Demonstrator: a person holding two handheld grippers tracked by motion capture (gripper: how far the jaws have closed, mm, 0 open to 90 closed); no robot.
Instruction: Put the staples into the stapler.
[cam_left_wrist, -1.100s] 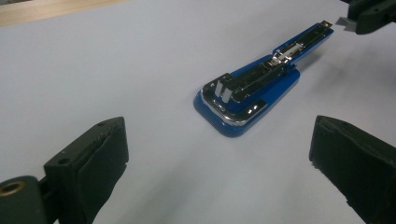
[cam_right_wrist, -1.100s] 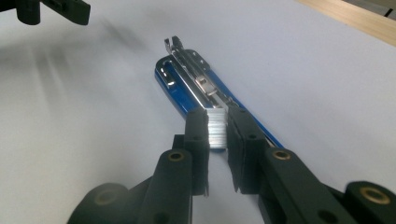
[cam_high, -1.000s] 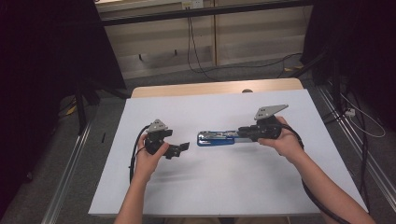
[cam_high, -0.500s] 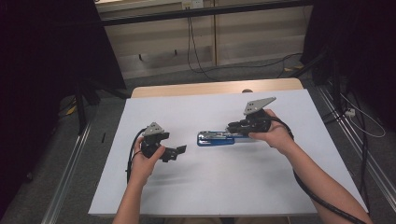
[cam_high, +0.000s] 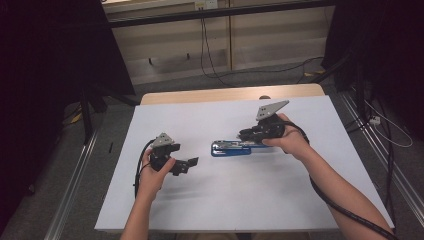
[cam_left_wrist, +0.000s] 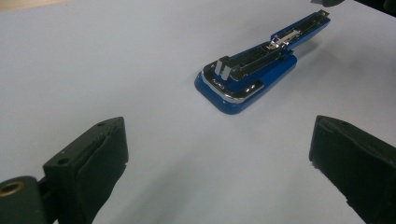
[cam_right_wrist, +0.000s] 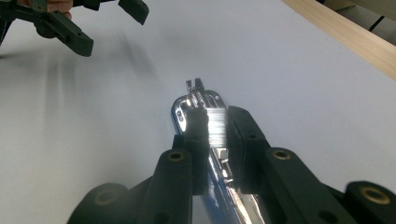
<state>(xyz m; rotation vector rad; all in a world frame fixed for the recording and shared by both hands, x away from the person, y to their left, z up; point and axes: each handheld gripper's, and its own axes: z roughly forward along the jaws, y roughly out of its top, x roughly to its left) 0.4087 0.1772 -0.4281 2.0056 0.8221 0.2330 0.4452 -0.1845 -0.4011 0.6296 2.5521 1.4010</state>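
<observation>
The bench (cam_high: 165, 125), under its white sheet, was the broadest thing at risk: the blue stapler (cam_high: 227, 149) lay on it near the middle, and any slip would have sent that stapler skidding across the smooth surface. The stapler appeared hinged open, its chrome upper arm raised toward the right side and its blue base flat, so a twist could probably have made the arm snap shut or the base drag. The right tongs (cam_right_wrist: 216, 128) were clamped on the raised arm of the stapler, narrow and glossy metal that might well have slid out between the pads. The left tongs (cam_high: 189, 163) waited to the left of the stapler, set wide apart with nothing between them; closing late or off-line would likely have knocked the base.
</observation>
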